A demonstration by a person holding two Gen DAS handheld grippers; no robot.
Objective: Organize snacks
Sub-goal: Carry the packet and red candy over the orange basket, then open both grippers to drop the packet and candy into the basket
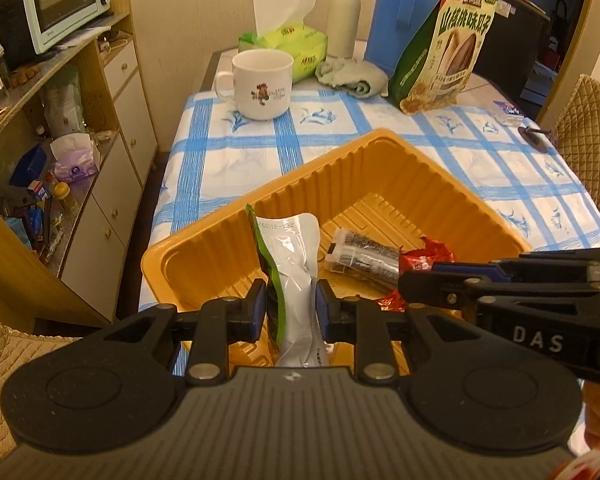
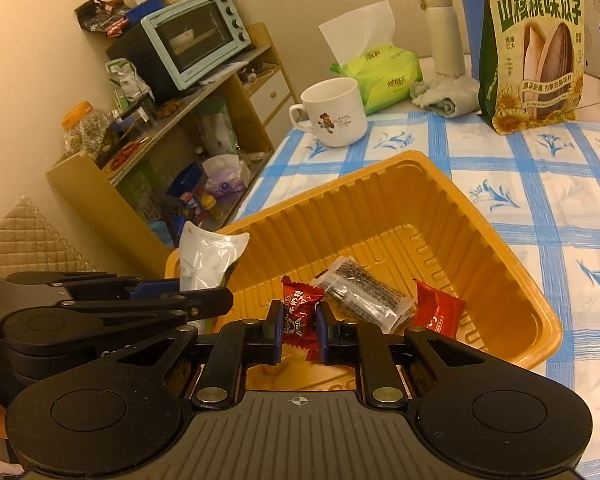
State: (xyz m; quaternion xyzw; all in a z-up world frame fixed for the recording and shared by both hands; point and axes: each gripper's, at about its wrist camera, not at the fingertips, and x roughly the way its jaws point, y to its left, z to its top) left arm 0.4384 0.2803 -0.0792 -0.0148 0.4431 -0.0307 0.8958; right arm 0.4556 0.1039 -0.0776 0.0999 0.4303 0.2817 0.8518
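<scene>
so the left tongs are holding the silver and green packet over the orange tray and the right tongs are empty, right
Not quite. The left tongs do grip the silver and green packet over the orange tray, but the right tongs are not empty: the right wrist view shows them shut on a red candy above the same tray.

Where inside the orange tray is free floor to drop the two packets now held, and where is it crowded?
The far half of the orange tray, between its ribbed back walls and the clear black-speckled packet, is bare. The near part is crowded: that packet, a red packet, plus the left gripper holding a silver-green sachet and the right gripper holding a red candy.
</scene>
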